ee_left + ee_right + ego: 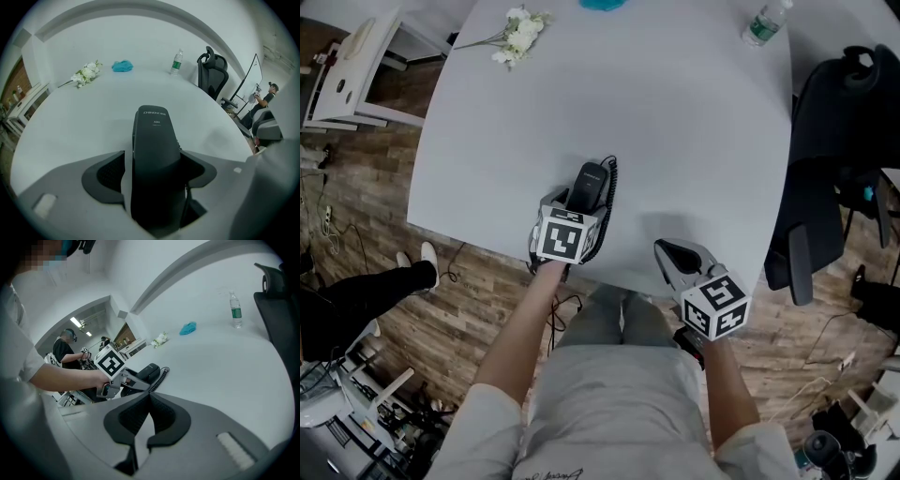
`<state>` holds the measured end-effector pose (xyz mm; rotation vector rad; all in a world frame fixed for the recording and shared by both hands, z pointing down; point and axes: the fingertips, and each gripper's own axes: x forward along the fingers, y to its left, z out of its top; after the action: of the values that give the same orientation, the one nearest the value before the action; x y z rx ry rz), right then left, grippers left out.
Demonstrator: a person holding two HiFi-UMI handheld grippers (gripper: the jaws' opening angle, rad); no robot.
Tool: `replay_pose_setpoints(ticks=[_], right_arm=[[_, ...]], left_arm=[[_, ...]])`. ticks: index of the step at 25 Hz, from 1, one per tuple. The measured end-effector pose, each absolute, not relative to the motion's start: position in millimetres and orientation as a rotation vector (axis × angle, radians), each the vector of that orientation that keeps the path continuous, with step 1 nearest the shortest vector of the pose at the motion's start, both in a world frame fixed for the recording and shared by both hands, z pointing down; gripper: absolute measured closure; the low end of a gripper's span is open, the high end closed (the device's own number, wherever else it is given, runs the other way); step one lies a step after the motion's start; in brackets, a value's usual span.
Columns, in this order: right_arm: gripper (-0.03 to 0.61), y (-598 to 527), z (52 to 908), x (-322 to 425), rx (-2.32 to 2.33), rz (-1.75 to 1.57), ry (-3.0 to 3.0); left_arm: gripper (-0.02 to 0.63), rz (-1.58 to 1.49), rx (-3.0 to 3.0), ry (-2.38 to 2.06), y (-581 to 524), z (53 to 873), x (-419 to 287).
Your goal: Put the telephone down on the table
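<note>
Phone [152,136] lies on table [675,141] btwn L gripper's [153,174] wide-apart jaws, long way pointing straight ahead; R gripper [150,404] pressed together, farther off

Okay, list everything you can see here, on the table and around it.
Table: one, white, centre.
Telephone handset: one, black, coiled cord, on the table's near edge.
Flowers: one bunch, white, far left.
Cloth: one, teal, far edge.
Water bottle: one, clear, green label, far right.
Office chair: one, black, right of table.
Bystander: one, dark top, beyond the chair.
Left gripper: grey, fingers open either side of the handset.
Right gripper: grey, fingers shut, empty, near edge.
</note>
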<state>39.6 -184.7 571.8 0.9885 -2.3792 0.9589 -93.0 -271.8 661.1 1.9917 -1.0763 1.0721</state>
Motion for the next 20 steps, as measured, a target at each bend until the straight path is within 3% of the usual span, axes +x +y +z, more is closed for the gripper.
replay_pose_setpoints(ticks=[20], right_arm=[[0.572, -178, 563, 37, 0.961, 0.913, -2.389]], left_arm=[[0.241, 1.024, 2.022, -1.103, -262, 631, -99]])
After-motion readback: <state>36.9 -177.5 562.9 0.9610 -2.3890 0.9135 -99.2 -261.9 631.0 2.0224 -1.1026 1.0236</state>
